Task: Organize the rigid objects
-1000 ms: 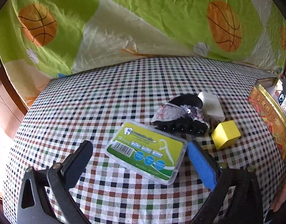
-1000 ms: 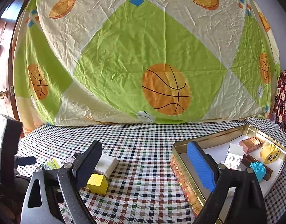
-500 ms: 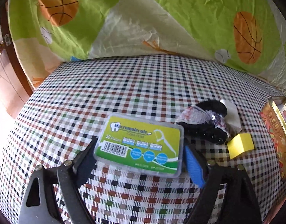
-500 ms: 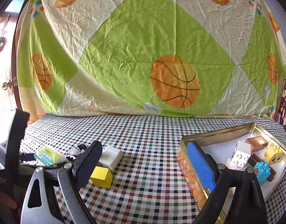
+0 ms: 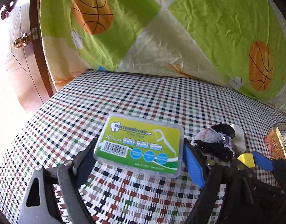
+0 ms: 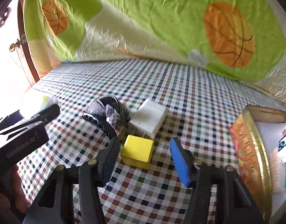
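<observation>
Floss-pick box, a clear plastic case with a green and yellow label (image 5: 140, 146), sits clamped by its short ends in the left gripper (image 5: 138, 154), tipped clear of the checked tablecloth (image 5: 124, 97), likely for carrying to the gold tin (image 5: 276, 141) at the frame's right edge. Lower centre of the right view, the right gripper (image 6: 143, 154) angles steeply down, its jaws closing around the yellow cube (image 6: 138, 150), one pad apparently not yet touching. Just behind lie a black hair claw (image 6: 107, 117) and a white block (image 6: 149, 118).
</observation>
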Demonstrator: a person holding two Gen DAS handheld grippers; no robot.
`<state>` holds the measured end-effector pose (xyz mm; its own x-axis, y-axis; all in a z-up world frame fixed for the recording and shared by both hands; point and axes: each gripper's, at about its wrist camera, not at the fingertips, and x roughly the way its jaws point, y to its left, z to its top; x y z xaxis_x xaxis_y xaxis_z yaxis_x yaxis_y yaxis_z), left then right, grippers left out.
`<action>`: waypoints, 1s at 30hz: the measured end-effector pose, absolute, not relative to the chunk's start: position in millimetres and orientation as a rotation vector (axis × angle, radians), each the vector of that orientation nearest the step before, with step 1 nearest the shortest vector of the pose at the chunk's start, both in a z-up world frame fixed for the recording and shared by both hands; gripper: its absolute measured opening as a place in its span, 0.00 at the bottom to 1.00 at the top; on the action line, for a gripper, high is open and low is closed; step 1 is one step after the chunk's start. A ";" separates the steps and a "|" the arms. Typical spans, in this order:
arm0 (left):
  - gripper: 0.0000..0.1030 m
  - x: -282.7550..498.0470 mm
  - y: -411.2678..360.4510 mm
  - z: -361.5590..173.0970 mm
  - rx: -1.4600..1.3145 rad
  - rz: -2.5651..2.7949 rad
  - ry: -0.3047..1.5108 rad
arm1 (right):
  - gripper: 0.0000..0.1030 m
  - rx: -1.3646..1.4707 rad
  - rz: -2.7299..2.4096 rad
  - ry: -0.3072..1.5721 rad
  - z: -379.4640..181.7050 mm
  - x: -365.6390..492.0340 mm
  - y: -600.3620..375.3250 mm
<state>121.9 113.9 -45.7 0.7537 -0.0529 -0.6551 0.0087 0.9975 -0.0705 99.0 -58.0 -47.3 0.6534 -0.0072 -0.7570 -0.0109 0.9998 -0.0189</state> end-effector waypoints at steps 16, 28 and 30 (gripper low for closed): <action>0.83 86.9 105.5 -23.0 -0.039 -0.041 0.529 | 0.30 0.079 0.155 0.528 -11.5 43.0 -72.8; 0.83 64.4 86.9 -12.3 0.023 0.014 0.432 | 0.30 0.000 0.017 0.436 -1.6 26.9 -80.8; 0.83 64.5 86.6 -14.1 0.010 0.013 0.442 | 0.30 -0.013 0.004 0.430 -0.9 23.8 -80.6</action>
